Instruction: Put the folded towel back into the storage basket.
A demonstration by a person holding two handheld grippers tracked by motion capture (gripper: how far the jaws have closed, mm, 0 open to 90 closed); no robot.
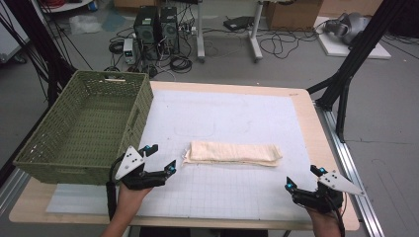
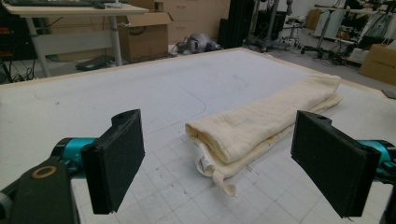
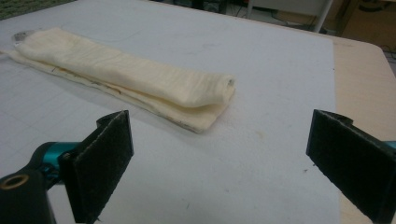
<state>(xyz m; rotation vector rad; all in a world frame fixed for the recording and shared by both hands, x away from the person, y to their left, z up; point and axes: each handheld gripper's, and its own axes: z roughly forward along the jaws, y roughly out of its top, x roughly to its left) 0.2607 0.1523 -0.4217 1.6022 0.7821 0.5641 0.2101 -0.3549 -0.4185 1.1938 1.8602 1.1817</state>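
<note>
The left gripper hovers low over a white mat with its 2 black jaws spread wide and nothing between them. Just ahead lies a folded cream towel, its near end facing the gripper, a small tag showing at that end. Beyond the mat stand a cardboard box and a desk.
</note>
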